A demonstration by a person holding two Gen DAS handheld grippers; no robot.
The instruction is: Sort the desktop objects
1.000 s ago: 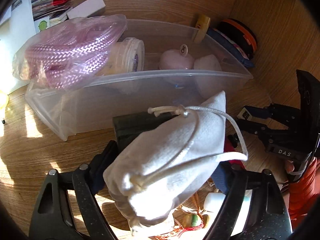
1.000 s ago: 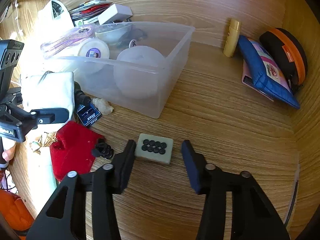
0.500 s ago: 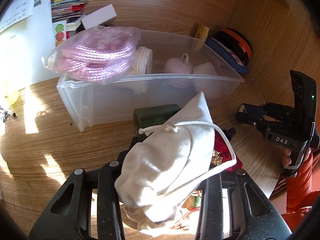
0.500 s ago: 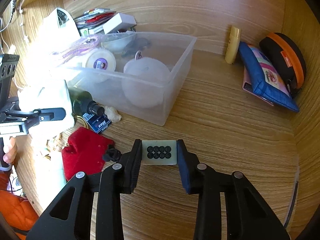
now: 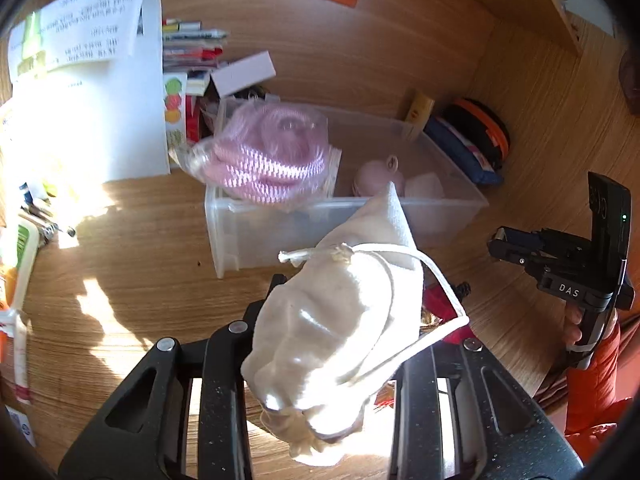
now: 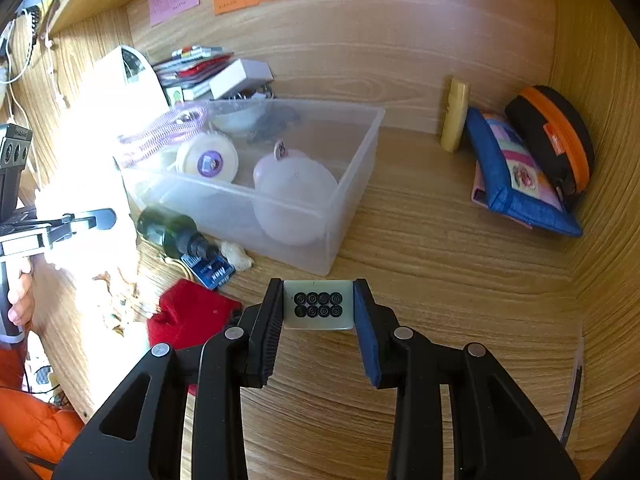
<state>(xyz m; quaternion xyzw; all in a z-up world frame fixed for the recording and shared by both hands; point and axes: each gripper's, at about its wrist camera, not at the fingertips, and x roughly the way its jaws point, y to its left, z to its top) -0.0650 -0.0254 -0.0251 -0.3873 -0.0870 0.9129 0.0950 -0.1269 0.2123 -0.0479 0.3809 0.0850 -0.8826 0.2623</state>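
A white drawstring pouch [image 5: 340,328] hangs off the desk between the fingers of my left gripper [image 5: 344,312], whose jaws are closing and press on it. The pouch hides most of the right finger. Beyond it stands a clear plastic bin [image 5: 440,208] holding a bag of pink cord [image 5: 272,156], a round tub and pale pink things. My right gripper [image 6: 318,300] is shut on a small grey-green case [image 6: 319,320] with black dots, held just above the wood in front of the bin [image 6: 352,184]. Each gripper shows in the other's view: left gripper [image 6: 80,220], right gripper [image 5: 504,240].
A red pouch [image 6: 188,312], a dark green bottle [image 6: 172,232], a blue packet [image 6: 210,270] and a shell lie left of the bin. A yellow tube [image 6: 454,114], blue pouch [image 6: 516,176] and black-orange case [image 6: 556,136] lean in the far right corner. Papers [image 5: 100,100] stand behind.
My left gripper closed on the white pouch and rose with it, away from the bin. My right gripper closed on the small case and lifted it slightly.
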